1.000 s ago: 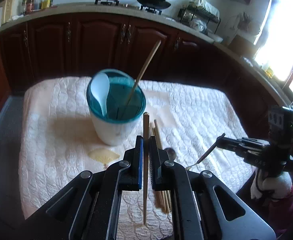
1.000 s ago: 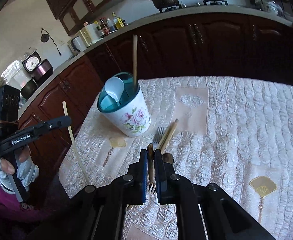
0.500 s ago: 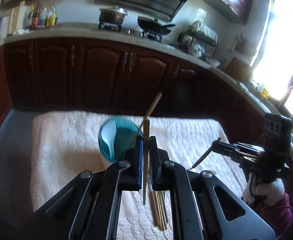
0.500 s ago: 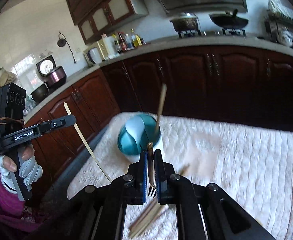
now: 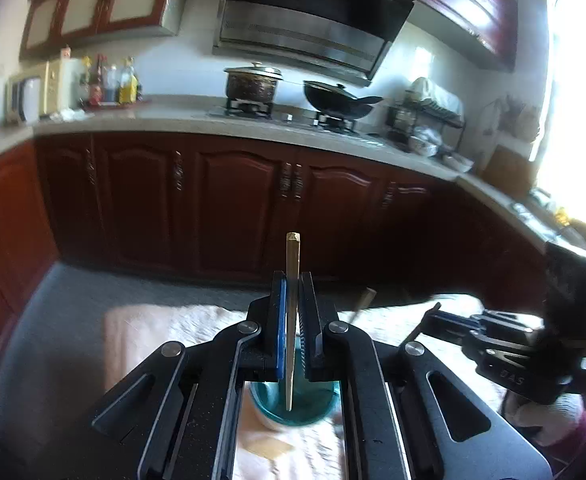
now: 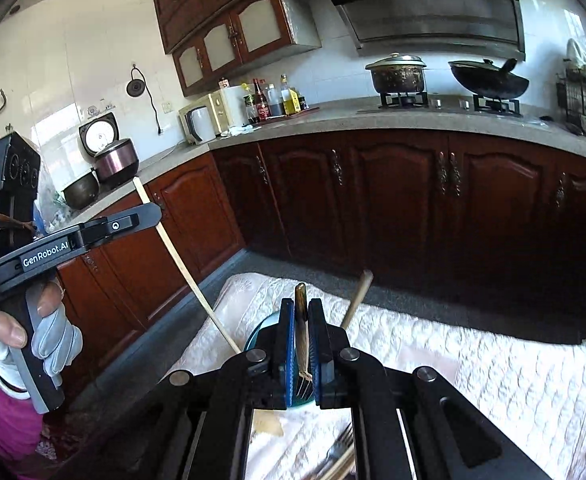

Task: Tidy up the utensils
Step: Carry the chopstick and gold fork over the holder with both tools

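Note:
My left gripper (image 5: 291,292) is shut on a wooden chopstick (image 5: 292,264), held upright with its lower tip over the teal mouth of the utensil cup (image 5: 293,408). My right gripper (image 6: 301,320) is shut on a fork (image 6: 301,344), tines down, above the same cup (image 6: 259,334). Another chopstick (image 6: 357,298) leans out of the cup. The left gripper (image 6: 149,214) and its chopstick (image 6: 185,268) show at the left of the right wrist view. The right gripper (image 5: 433,316) shows at the right of the left wrist view.
The cup stands on a cream quilted table cover (image 6: 473,360). A loose fork and chopsticks (image 6: 339,458) lie on it below my right gripper. Dark wooden cabinets (image 5: 233,200) and a counter with a stove stand behind the table.
Both grippers have tilted up and come in over the cup, so the table has dropped low in both views. The chopstick's lower tip now hangs over the cup's mouth.

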`<state>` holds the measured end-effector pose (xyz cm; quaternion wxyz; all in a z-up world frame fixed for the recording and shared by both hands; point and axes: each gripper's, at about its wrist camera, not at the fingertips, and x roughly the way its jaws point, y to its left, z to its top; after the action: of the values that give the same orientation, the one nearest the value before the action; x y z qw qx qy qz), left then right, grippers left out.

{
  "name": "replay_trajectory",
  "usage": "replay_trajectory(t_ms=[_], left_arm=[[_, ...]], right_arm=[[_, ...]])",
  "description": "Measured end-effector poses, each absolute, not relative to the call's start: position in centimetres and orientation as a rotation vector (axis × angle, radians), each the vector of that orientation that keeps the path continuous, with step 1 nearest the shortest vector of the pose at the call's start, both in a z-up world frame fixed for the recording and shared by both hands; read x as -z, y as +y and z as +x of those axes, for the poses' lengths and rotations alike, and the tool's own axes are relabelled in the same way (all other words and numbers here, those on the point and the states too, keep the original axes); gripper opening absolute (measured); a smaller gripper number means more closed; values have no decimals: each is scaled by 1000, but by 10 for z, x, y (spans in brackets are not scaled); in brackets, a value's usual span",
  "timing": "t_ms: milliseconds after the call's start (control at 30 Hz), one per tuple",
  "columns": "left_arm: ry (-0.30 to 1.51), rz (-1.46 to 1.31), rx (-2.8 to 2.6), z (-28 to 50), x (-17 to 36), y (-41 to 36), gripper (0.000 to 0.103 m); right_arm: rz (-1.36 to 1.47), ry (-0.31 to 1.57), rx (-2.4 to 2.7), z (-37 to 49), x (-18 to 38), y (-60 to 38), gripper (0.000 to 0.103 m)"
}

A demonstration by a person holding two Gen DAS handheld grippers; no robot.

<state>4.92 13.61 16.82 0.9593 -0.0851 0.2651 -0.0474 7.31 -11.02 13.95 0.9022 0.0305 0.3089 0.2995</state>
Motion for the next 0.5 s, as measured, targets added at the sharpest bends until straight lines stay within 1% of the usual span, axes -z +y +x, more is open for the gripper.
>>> replay_trajectory(t_ms=[233,500], left_arm=[[575,-171,43,77,-138,143,4],[634,-175,45,90,-107,135,4]], right_arm=[[44,665,-609,104,-118,-82,6],[29,747,-611,131,-83,-67,6]])
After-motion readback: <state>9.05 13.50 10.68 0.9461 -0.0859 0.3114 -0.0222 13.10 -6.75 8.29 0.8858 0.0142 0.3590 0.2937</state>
